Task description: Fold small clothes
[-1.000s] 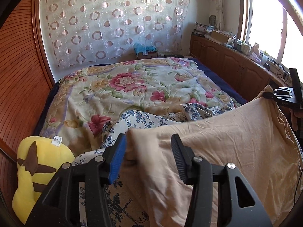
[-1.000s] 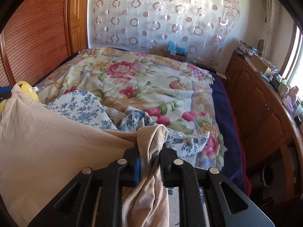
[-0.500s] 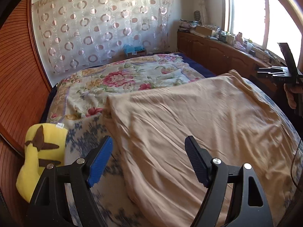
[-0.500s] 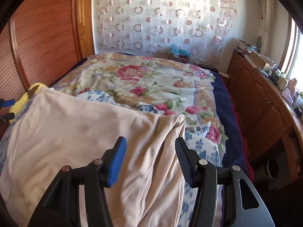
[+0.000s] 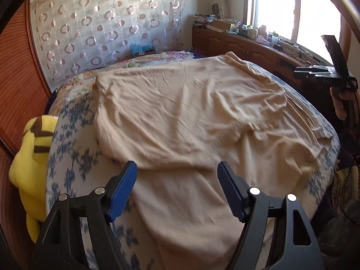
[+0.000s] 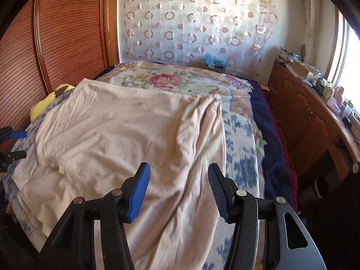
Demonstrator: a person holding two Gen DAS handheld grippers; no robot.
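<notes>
A beige garment (image 5: 191, 112) lies spread on the bed, its far half folded back over the near half, with wrinkles along the right edge (image 6: 202, 121). My left gripper (image 5: 176, 168) hovers over the garment's near left part. Its jaws are closing with nothing pressed between them; the cloth lies below. My right gripper (image 6: 178, 168) stands open above the garment's near right part, holding nothing. A hand carries the right gripper (image 5: 315, 73) at the far right of the left wrist view. The left gripper (image 6: 13, 144) shows at the left edge of the right wrist view.
A blue-and-white flowered cloth (image 5: 72, 146) lies under the garment, on a pink-flowered quilt (image 6: 168, 78). A yellow plush toy (image 5: 33, 157) sits by the wooden wardrobe (image 6: 56, 45). Wooden cabinets (image 6: 303, 117) with clutter line the right, under the window.
Both grippers let go of the garment's corners and opened. The garment dropped flat onto the bed, folded over itself. Both grippers pulled back toward the near edge.
</notes>
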